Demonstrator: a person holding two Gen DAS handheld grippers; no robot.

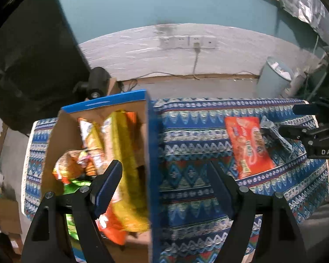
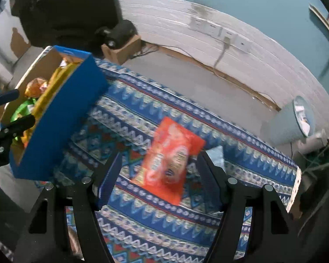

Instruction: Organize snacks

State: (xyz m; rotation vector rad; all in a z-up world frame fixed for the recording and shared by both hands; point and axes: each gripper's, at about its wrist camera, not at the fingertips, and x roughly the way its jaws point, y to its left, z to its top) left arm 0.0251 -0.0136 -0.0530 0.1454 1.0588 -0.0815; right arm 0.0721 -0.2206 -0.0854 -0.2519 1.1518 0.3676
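The flat orange foil snack packet, centre frame, looks light, crinkly and slippery; best pinched at an edge; right gripper spread above it, empty; left gripper also apart, empty.

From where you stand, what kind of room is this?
Probably a plain spare or storage room at home: a table under a patterned cloth, wall sockets on a bare painted wall, a waste bin on the concrete floor.

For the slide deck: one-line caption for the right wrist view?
Open right gripper above an orange snack bag on the patterned cloth, blue box of snacks at left.
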